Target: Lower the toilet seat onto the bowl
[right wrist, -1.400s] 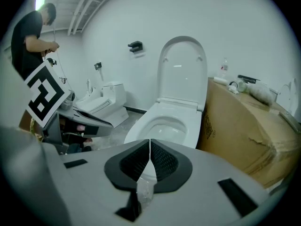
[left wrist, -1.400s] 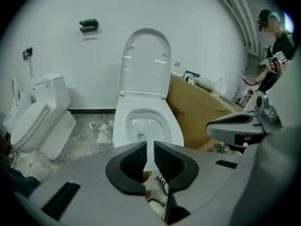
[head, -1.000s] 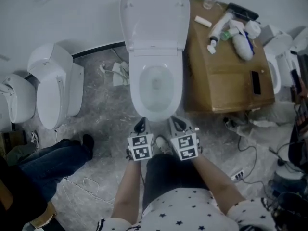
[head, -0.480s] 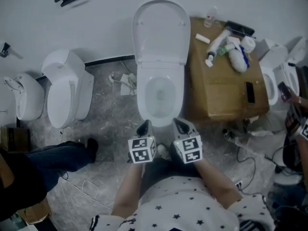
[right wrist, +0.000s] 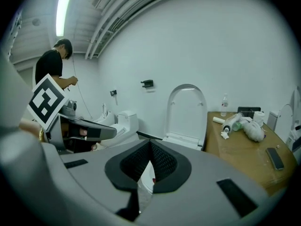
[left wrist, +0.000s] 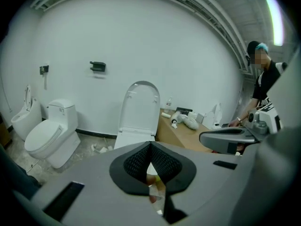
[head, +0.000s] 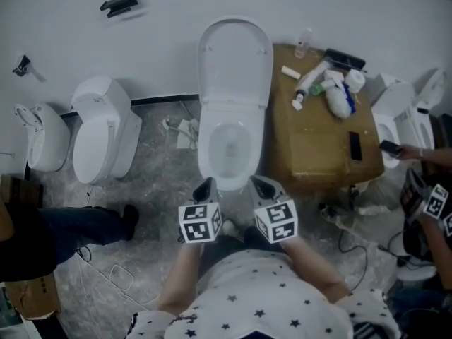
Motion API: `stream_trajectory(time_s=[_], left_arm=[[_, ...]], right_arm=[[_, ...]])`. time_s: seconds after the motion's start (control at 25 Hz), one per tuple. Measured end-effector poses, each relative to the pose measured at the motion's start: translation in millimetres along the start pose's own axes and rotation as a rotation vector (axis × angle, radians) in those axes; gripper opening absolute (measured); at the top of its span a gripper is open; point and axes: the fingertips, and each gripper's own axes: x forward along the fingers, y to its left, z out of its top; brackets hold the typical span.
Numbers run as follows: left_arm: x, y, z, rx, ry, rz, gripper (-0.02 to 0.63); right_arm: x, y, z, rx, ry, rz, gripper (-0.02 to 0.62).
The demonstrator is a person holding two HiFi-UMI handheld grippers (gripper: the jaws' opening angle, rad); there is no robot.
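The white toilet bowl [head: 227,149] stands at the middle of the head view. Its seat and lid [head: 234,58] are raised upright against the wall. Both grippers hover side by side just in front of the bowl's front rim, apart from it. My left gripper [head: 205,188] is shut with nothing in it, and so is my right gripper [head: 263,185]. In the left gripper view the shut left gripper [left wrist: 150,144] points toward the raised seat [left wrist: 139,108]. From the right gripper [right wrist: 150,142], the raised seat [right wrist: 186,108] lies ahead to the right.
A brown box [head: 321,136] with bottles, a cloth and a phone stands right of the bowl. A second toilet [head: 106,129] and another fixture [head: 39,136] stand at the left. Cables lie on the floor. A person's leg [head: 78,224] is at left and another person [head: 424,203] at right.
Both grippers have risen together in front of the bowl, still shut and side by side. The head view has pulled back and shows more of the room. The seat stays upright.
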Motion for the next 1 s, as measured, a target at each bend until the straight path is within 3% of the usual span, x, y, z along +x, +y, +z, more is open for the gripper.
stream_trajectory(time_s=[0.32,1.0], left_arm=[[-53.1,-45.1,2.3,-0.03,-0.053,0.002,-0.002],[-136.3,-112.8,-49.7,-0.024,-0.082,-0.008,-0.002]], right_arm=[[-63.7,14.6,8.0,-0.022,-0.037,0.066,0.006],[-163.4,48.1,-24.6,-0.02,-0.099,0.156,0.006]])
